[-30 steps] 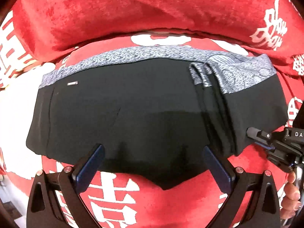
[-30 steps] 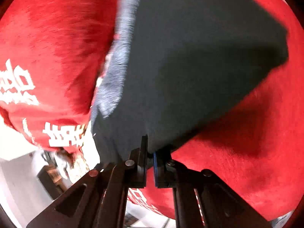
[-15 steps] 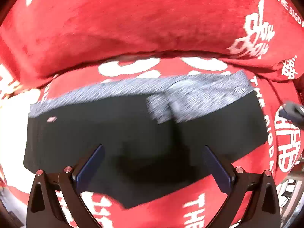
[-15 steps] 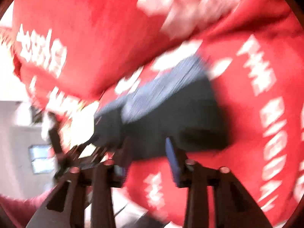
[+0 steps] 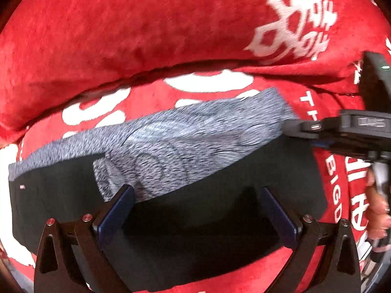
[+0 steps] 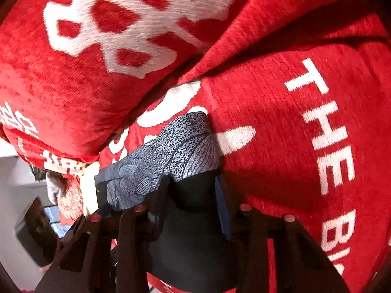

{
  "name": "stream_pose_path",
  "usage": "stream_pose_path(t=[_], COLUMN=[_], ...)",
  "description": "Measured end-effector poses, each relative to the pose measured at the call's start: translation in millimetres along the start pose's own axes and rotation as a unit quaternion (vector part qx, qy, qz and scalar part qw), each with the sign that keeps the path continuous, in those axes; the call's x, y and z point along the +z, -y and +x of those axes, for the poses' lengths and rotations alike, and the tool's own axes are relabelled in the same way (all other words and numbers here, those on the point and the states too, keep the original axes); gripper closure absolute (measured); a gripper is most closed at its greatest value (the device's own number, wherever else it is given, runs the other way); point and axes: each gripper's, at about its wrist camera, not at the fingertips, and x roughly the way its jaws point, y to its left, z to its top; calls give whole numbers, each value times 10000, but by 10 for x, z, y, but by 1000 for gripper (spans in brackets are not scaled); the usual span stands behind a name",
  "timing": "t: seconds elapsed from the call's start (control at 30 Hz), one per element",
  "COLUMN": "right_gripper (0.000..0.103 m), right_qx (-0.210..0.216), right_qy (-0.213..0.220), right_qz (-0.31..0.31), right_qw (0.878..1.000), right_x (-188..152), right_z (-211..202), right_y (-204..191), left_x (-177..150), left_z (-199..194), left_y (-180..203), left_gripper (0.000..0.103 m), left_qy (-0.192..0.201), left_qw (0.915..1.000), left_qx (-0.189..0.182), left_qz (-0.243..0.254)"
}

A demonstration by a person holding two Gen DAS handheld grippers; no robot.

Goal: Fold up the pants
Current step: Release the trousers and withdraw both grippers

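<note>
step: pants (image 5: 171,219) folded over, middle of frame on red blanket (image 5: 122,36) | left fingers (image 5: 195,217) apart, empty | right fingers (image 6: 193,205) just closing, part-open astride black edge | next: clamp, fold again

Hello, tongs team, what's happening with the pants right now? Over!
Left tongs open above the pants. Right tongs just been narrowing, black cloth between the pads, grip unclear. Pants folded over on red blanket. Nothing in the way.
</note>
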Motion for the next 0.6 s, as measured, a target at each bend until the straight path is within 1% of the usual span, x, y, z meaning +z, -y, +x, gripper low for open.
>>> stream_pose_path(t=[0.1, 0.13, 0.2, 0.23, 0.27, 0.3, 0.37, 0.43, 0.6], right_gripper=[68, 68, 68, 66, 62, 61, 59, 57, 56], right_qx=[-5, -99, -801, -1269, -1622, -1839, -1996, -2022, -2119], right_qy=[42, 70, 135, 160, 241, 348, 405, 346, 285], right_qz=[-94, -101, -386, -683, -972, -1113, -1204, -1229, -1163], right_qw=[9999, 9999, 9959, 9894, 9817, 9760, 9716, 9710, 9699], right_x=[-70, -72, -105, -135, -177, -216, -267, -319, -516], right_z=[-78, -97, -13, 56, 113, 126, 118, 98, -89], right_y=[-119, -93, -183, -258, -352, -426, -514, -553, -578], left_x=[-73, -100, -151, -171, -188, -205, -238, -306, -515], left_z=[64, 114, 234, 243, 236, 219, 171, 91, -76], left_y=[-100, -153, -285, -337, -380, -410, -437, -466, -592], left_gripper=[0, 0, 0, 0, 0, 0, 0, 0, 0], left_qy=[-47, -119, -308, -315, -335, -358, -334, -293, -340], left_qw=[9996, 9995, 9989, 9988, 9984, 9980, 9981, 9984, 9982], left_qx=[264, 298, 304, 213, 152, 138, 166, 214, 134], left_qz=[38, 19, -199, -311, -425, -500, -498, -426, -469])
